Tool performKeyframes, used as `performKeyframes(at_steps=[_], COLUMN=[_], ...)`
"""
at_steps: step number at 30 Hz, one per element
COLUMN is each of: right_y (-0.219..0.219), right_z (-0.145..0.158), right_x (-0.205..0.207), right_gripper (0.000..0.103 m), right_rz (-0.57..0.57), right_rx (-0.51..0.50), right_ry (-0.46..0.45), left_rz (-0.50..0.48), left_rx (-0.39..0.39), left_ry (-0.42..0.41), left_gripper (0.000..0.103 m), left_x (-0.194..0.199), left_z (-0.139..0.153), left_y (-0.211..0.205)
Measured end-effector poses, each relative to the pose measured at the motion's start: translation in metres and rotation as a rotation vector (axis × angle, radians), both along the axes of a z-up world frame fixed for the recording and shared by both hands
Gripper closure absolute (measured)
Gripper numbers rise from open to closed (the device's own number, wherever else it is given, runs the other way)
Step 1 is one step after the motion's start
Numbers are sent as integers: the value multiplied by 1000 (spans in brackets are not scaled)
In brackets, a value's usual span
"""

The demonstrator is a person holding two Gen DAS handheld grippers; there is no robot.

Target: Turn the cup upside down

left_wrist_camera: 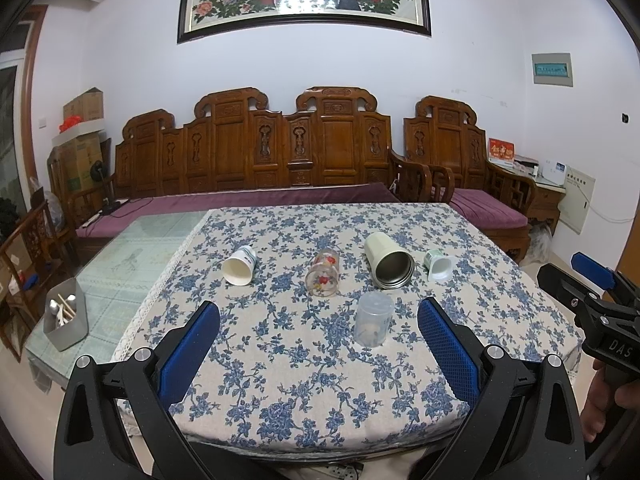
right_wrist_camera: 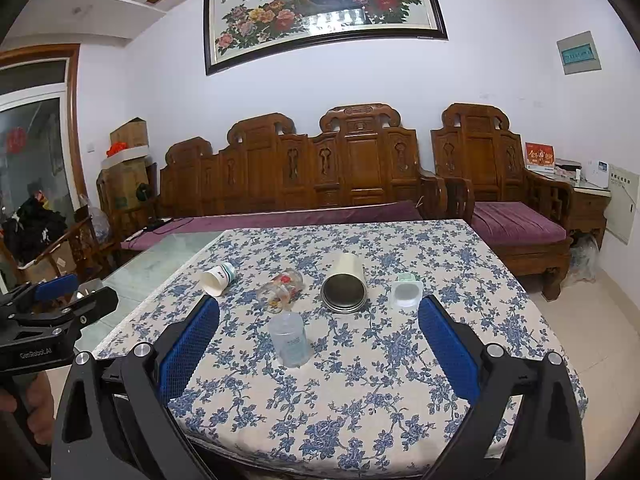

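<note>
A clear plastic cup [left_wrist_camera: 374, 324] stands upside down on the floral tablecloth [left_wrist_camera: 304, 376], nearest me; it also shows in the right wrist view [right_wrist_camera: 291, 339]. Behind it lie on their sides a white paper cup [left_wrist_camera: 240, 265] [right_wrist_camera: 217, 277], a flowered glass [left_wrist_camera: 323, 272] [right_wrist_camera: 282, 289], a cream steel tumbler [left_wrist_camera: 389, 261] [right_wrist_camera: 345, 285] and a small white-green cup [left_wrist_camera: 438, 266] [right_wrist_camera: 407, 290]. My left gripper [left_wrist_camera: 318, 344] is open and empty above the near table edge. My right gripper [right_wrist_camera: 318, 344] is open and empty, also short of the cups.
A metal box with utensils [left_wrist_camera: 66, 320] stands on the bare glass tabletop at the left. A carved wooden sofa [left_wrist_camera: 256, 152] with purple cushions runs behind the table. The right gripper also shows at the right edge of the left wrist view [left_wrist_camera: 592, 292].
</note>
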State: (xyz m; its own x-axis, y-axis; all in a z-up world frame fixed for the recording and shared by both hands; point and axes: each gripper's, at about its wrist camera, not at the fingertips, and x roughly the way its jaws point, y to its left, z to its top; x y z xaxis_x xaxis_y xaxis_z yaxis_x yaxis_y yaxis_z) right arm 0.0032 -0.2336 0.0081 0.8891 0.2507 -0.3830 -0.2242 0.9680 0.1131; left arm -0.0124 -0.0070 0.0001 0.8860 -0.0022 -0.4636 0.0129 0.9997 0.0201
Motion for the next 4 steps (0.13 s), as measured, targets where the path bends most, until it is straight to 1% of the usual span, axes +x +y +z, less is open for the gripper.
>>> performKeyframes(at_steps=[4], right_y=[-1], right_z=[0], right_x=[0], right_gripper=[3], right_rz=[0], right_rx=[-1], right_ry=[-1], left_rz=[0], left_rx=[0], left_ry=[-1], left_gripper=[8], left_x=[0], left_z=[0], left_y=[0])
